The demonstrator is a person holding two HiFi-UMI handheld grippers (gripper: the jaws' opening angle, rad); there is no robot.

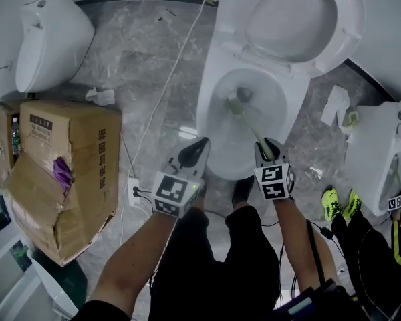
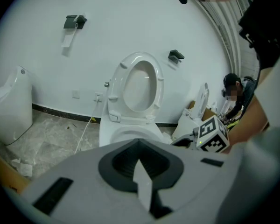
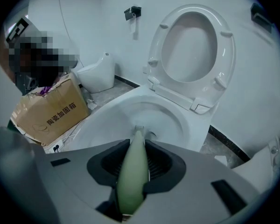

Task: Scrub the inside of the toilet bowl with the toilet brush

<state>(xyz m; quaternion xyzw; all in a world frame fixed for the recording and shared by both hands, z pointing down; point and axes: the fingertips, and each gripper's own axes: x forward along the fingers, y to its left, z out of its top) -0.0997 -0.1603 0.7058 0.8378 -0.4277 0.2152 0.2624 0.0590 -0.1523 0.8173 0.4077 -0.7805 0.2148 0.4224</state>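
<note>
The white toilet bowl (image 1: 222, 129) stands open in the head view, its seat and lid (image 1: 294, 19) raised against the wall. A pale green toilet brush (image 1: 248, 120) reaches down into the bowl, its head near the drain. My right gripper (image 1: 268, 147) is shut on the brush handle (image 3: 133, 171) at the bowl's front rim; the bristle tip (image 3: 139, 127) points into the bowl (image 3: 177, 120). My left gripper (image 1: 194, 151) hangs beside the rim's front left, shut with nothing in it. In the left gripper view the gripper (image 2: 141, 171) faces the toilet (image 2: 126, 134).
A torn cardboard box (image 1: 60, 172) sits on the floor at left, a white urinal (image 1: 50, 39) behind it. A white cable (image 1: 164, 92) runs to a socket strip (image 1: 135, 192). Another toilet (image 1: 381, 159) and a person's green shoes (image 1: 341, 202) are at right.
</note>
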